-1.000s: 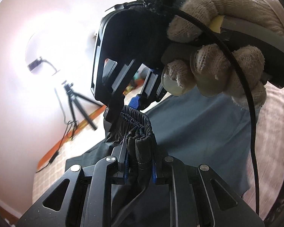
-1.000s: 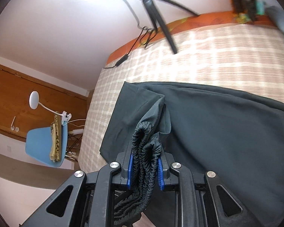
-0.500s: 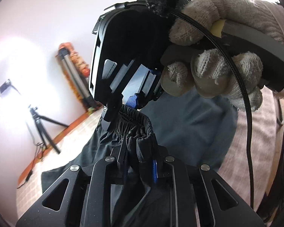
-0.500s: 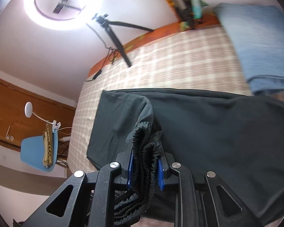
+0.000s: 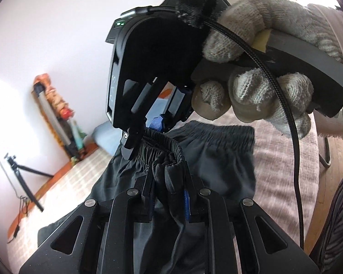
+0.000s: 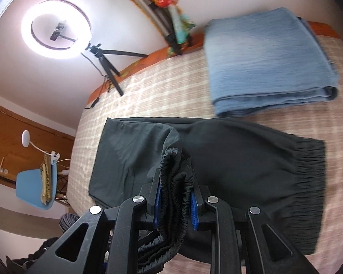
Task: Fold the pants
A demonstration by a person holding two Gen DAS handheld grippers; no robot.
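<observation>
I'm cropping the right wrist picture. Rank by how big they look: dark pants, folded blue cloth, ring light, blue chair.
1. dark pants
2. folded blue cloth
3. ring light
4. blue chair, smallest, though it stands farther off.

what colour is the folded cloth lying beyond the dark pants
Faded light blue folded cloth, clearest in the right wrist view.

No text, label or number can be read.

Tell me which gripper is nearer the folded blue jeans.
Right. The right gripper, shut on the dark pants, faces the folded blue jeans across the bed. The left gripper sits behind it, also clamping the pants.
</observation>
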